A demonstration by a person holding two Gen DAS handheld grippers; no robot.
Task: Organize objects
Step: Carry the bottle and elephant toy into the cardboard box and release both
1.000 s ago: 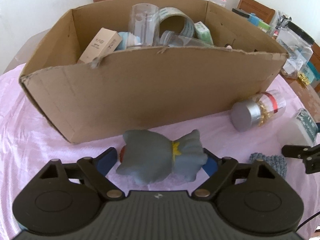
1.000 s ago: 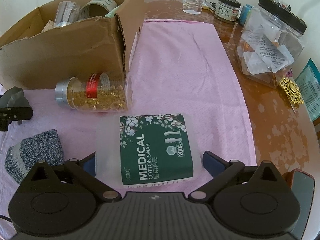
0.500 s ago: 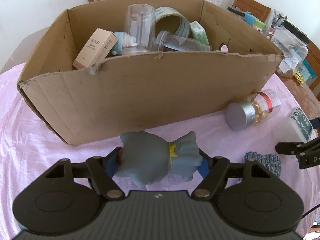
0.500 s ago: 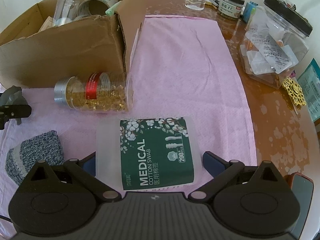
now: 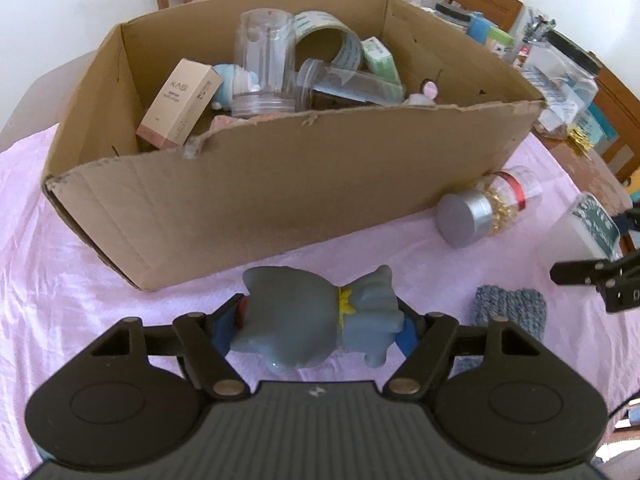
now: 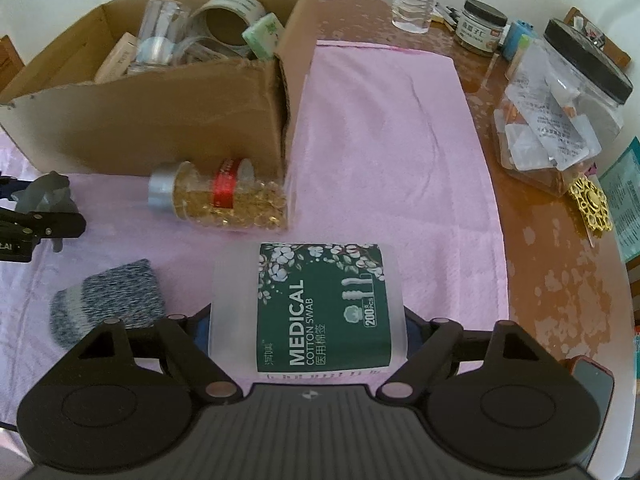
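The grey toy elephant [image 5: 316, 316] is pinched end to end in the left tool [image 5: 318, 330], just in front of the cardboard box [image 5: 280, 192] and seemingly lifted off the pink cloth [image 5: 60, 280], though contact underneath cannot be confirmed. It looks like soft rubber or vinyl, light and a little springy, so a hold across the thick body is judged safer than one on the thin ears. The cotton swab box [image 6: 316, 304] is gripped by its sides in the right tool [image 6: 306, 330]; its frosted plastic looks stiff, light and probably slick. A bead jar [image 6: 224, 200] lies on its side against the box corner, and a knitted sock [image 6: 108, 304] rests close beside the right tool. The blue pads of both tools are mostly hidden behind what they hold. The box floor cannot be made out beneath the clutter inside.
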